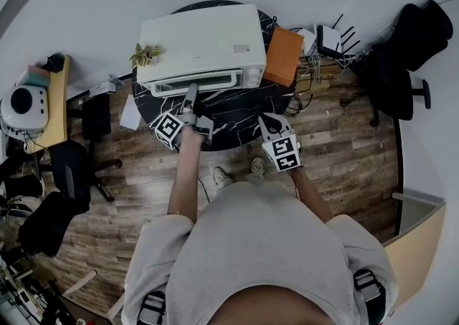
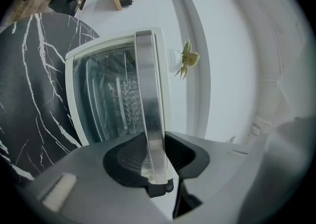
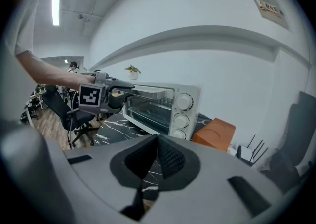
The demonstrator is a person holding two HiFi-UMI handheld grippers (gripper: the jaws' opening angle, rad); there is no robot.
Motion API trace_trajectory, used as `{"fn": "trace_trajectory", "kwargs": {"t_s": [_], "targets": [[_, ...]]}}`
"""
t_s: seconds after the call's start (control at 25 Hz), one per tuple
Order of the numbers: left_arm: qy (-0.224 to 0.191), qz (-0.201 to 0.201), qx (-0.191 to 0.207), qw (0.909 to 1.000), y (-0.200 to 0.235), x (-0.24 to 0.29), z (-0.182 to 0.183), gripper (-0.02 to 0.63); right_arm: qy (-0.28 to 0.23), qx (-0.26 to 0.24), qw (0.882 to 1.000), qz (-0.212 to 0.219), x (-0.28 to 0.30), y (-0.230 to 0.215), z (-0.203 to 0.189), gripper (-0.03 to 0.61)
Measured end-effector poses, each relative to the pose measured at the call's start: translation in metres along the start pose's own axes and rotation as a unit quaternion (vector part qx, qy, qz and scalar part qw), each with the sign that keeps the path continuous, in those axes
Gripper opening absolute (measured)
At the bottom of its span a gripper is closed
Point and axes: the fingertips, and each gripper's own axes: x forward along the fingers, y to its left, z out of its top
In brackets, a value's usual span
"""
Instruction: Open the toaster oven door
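Head view, toaster oven (image 1: 197, 44) on black marble table (image 1: 237, 119), wood floor (image 1: 344, 151)

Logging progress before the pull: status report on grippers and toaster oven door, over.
Left gripper shut on the silver metal door handle. Right gripper shut, empty. White toaster oven, glass door not yet down. Nothing blocking its swing.
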Motion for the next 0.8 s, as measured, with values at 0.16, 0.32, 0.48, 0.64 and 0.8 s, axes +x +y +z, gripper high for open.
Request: {"fn": "trace_trajectory", "kwargs": {"t_s": [0.16, 0.32, 0.48, 0.64, 0.8], "targets": [[0.001, -0.003, -0.002, 1.0, -0.001, -0.005, -0.002, 0.118, 0.002, 0.0, 1.0, 0.002, -0.003, 0.002, 0.001, 0.012], [0.002, 0.003, -0.001, 1.0, 0.003, -0.01, -0.005, 0.118, 0.002, -0.002, 1.0, 0.005, -0.005, 0.005, 0.002, 0.012], [0.003, 0.004, -0.001, 1.0, 0.004, -0.015, -0.007, 0.118, 0.001, -0.004, 1.0, 0.005, -0.007, 0.007, 0.001, 0.012], [0.003, 0.009, 0.001, 1.0, 0.008, -0.022, -0.009, 0.118, 0.001, -0.006, 1.0, 0.007, -0.011, 0.009, 0.002, 0.012], [0.002, 0.01, -0.002, 0.9999, 0.009, -0.027, -0.012, 0.118, -0.003, -0.009, 1.0, 0.009, -0.013, 0.011, 0.002, 0.012]]}}
